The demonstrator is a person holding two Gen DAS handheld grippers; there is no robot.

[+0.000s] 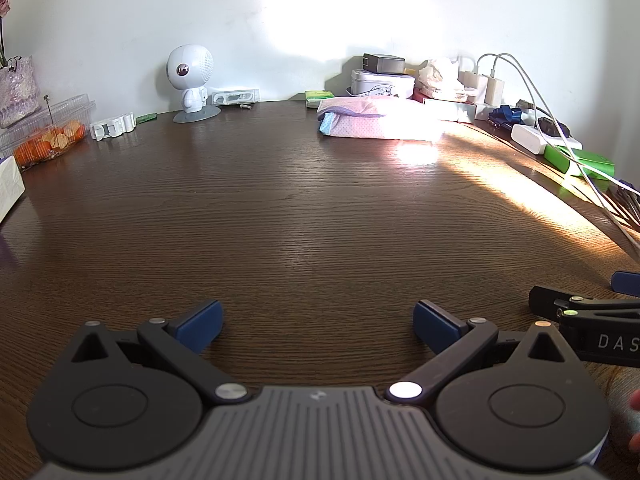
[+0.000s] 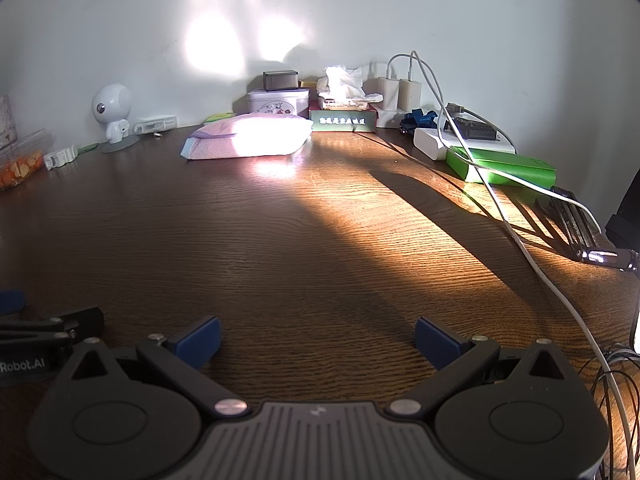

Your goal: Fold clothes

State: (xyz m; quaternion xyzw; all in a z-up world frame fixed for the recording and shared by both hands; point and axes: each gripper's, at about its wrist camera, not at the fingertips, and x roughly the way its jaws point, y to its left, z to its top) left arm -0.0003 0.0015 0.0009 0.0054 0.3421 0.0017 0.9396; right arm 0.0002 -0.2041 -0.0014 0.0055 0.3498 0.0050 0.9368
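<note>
Two handheld grippers hover side by side over a dark wood-grain tabletop (image 1: 304, 208), each tilted downward. The left gripper (image 1: 318, 322) has its jaws spread wide with nothing between the blue pads (image 1: 200, 322); the right gripper (image 2: 318, 340) is likewise released and empty. From the left wrist view, part of the right gripper shows at the right edge, just beside the left one.

A folded pink garment (image 1: 372, 118) lies at the far side of the tabletop, well apart from both grippers, its right half washed out by a patch of sunlight; a blue edge shows at its left end. Behind it stand a white tin (image 2: 278, 100) with a dark adapter (image 2: 281, 79) on top, a tissue box (image 2: 343, 118) and white chargers (image 2: 400, 92) with white cables (image 2: 500, 208) trailing across the right side of the tabletop. A green box (image 2: 504, 166) rests near the right edge.

Farther left, a white robot-shaped figure (image 1: 191, 80) stands against the wall (image 1: 120, 20), with a clear plastic container (image 1: 48, 136) holding orange fruit near the left edge.
</note>
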